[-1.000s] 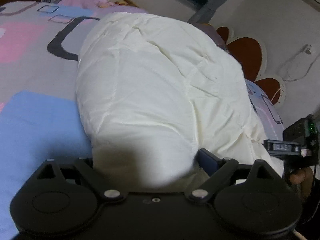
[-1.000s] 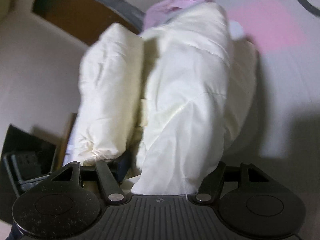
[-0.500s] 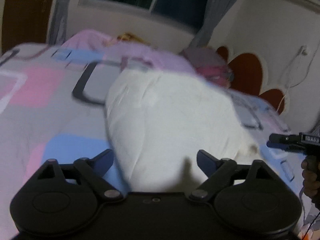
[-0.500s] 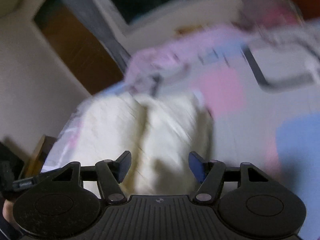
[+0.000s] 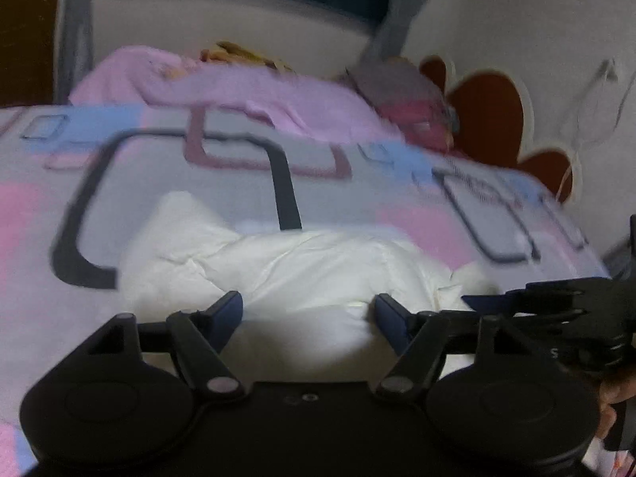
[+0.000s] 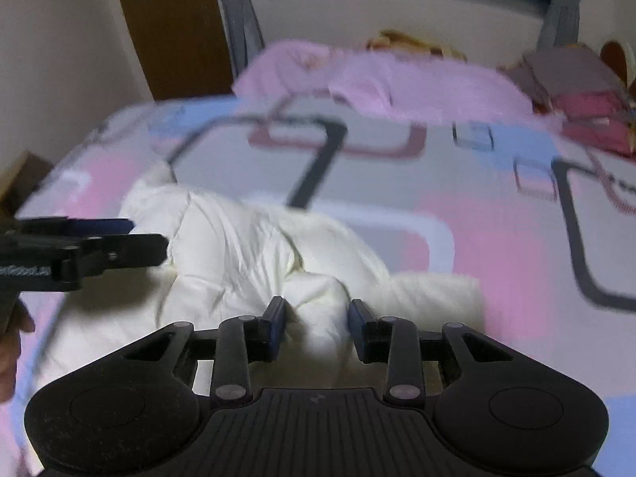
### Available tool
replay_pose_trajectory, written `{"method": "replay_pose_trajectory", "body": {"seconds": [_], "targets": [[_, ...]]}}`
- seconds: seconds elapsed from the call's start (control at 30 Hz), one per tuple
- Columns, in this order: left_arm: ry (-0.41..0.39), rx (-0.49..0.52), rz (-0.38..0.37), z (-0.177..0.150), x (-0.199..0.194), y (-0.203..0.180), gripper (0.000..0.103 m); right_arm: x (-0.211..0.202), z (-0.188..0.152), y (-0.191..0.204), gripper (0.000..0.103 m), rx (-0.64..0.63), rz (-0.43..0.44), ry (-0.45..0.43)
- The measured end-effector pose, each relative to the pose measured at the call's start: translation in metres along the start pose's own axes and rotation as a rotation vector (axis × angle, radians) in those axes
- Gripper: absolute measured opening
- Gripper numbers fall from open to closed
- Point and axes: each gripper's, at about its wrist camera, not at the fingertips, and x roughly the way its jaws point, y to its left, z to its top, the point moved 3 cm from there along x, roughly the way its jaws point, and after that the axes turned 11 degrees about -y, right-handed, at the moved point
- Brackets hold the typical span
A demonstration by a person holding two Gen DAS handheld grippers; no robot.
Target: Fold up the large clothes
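On my left camera the left gripper (image 5: pixel 308 310) stands wide apart, holding nothing, above the near edge of the cream jacket (image 5: pixel 302 270), which lies bunched on the bedspread (image 5: pixel 51 214). That view alone shows the brown headboard (image 5: pixel 493 119) and the right gripper's fingertips (image 5: pixel 489 300) from the side. My right camera shows the right gripper (image 6: pixel 317 324) parted more narrowly over a fold of the jacket (image 6: pixel 238 254) (blurred, contact unclear), plus a brown door (image 6: pixel 171 24).

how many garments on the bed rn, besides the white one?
3 visible: pink garment along the far edge, grey one stacked on a red one at far right. More may be hidden.
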Motion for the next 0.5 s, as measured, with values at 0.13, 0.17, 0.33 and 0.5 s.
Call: {"method": "replay_pose_trajectory", "body": {"seconds": [0.13, 0.17, 0.33, 0.5], "targets": [[0.005, -0.05, -0.05, -0.012, 0.01, 0.005, 0.071, -0.001, -0.027, -0.018, 0.035, 0.055, 0.008, -0.016], [0.011, -0.046, -0.049, -0.014, 0.013, 0.005, 0.071, -0.003, -0.031, -0.017, 0.035, 0.045, 0.002, -0.025], [0.02, 0.003, -0.022, -0.01, 0.007, -0.001, 0.071, -0.018, -0.027, -0.017, 0.035, 0.046, -0.004, -0.033], [-0.053, 0.045, 0.007, -0.013, -0.066, -0.023, 0.07, -0.097, -0.015, -0.009, 0.035, 0.093, 0.015, -0.125]]}}
